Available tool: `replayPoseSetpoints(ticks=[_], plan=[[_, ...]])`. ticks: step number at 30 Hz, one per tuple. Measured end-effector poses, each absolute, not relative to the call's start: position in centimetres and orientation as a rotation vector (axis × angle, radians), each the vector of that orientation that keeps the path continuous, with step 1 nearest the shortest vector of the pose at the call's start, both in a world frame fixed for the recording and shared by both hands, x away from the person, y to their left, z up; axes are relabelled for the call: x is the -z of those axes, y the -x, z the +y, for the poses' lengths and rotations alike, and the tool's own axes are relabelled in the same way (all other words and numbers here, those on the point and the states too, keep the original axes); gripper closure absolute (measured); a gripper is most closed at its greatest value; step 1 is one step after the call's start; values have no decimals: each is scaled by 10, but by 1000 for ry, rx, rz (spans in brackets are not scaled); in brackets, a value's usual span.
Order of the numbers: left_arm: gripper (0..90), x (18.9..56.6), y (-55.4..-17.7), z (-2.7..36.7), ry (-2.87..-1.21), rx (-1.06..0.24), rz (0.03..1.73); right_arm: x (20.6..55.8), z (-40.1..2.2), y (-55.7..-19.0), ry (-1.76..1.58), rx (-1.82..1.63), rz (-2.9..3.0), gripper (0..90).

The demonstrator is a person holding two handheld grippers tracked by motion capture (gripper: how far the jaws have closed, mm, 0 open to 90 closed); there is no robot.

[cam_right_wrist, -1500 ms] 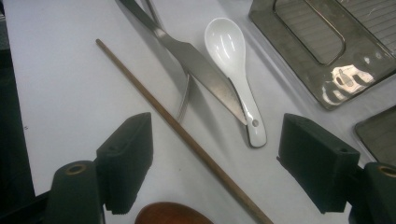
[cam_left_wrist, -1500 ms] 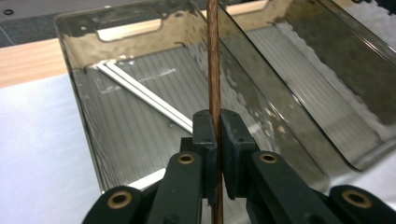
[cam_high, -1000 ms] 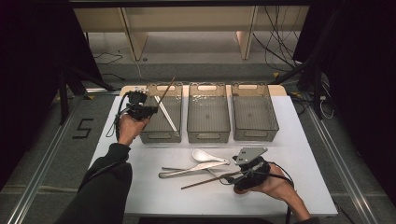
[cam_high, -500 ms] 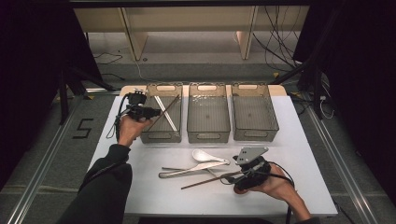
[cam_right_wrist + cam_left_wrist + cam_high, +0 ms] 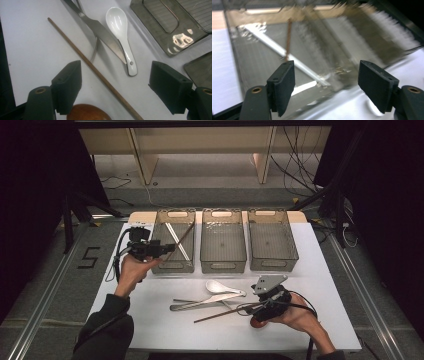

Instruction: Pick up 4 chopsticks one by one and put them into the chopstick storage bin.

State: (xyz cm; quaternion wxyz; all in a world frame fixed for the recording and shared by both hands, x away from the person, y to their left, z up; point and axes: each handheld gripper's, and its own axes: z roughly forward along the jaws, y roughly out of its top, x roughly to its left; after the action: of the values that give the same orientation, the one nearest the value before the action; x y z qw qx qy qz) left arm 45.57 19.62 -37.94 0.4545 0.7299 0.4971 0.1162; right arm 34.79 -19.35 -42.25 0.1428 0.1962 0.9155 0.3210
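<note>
**A:** ok so starting at the left, where's the left tongs (image 5: 161, 249) at?

**B:** Up at the near-left corner of the left bin (image 5: 174, 265), pointing across its rim. Jaws have just been opening and they stand wide now, nothing between them. The left gripper view is blurry but you can see the brown chopstick (image 5: 288, 40) lying inside the bin, past the jaw tips, crossed over a pale chopstick (image 5: 274, 48). So it's in the bin, clear of the pads.

**A:** and from above?

**B:** Same deal: brown chopstick (image 5: 182, 236) leaning diagonally in that left bin, crossing the pale one (image 5: 176, 240), just beside the tongs' tips.

**A:** middle stuff?

**B:** Middle bin (image 5: 223, 262) and right bin (image 5: 272, 262) are next along the back of the white worktop (image 5: 330, 285). In front of them there's a white spoon (image 5: 220, 287), a metal knife (image 5: 200, 303) and a second brown chopstick (image 5: 220, 312) lying loose.

**A:** right tongs?

**B:** Right tongs (image 5: 115, 90) sit low over the worktop, jaws wide apart, gripping nothing. That loose chopstick (image 5: 92, 67) runs diagonally between the jaws, closer to the left pad, with the spoon (image 5: 120, 32) and knife (image 5: 102, 32) just beyond. There's a round reddish-brown thing (image 5: 87, 112) right under the left jaw, can't tell what it is.
</note>
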Motion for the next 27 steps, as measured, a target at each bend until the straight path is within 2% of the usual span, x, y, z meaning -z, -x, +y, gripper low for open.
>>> replayPoseSetpoints(ticks=[8, 20, 27], plan=[[236, 379, -417, 189, -1812, -289, 1141, 421, -193, -358, -539, -825, 2690, 270], [196, 394, -385, 183, -1838, -230, 1067, 429, -186, -375, -492, -669, 2789, 322], [195, 405, -371, 181, -1845, -241, 1033, 434, -179, -381, -448, -583, 2858, 361]])
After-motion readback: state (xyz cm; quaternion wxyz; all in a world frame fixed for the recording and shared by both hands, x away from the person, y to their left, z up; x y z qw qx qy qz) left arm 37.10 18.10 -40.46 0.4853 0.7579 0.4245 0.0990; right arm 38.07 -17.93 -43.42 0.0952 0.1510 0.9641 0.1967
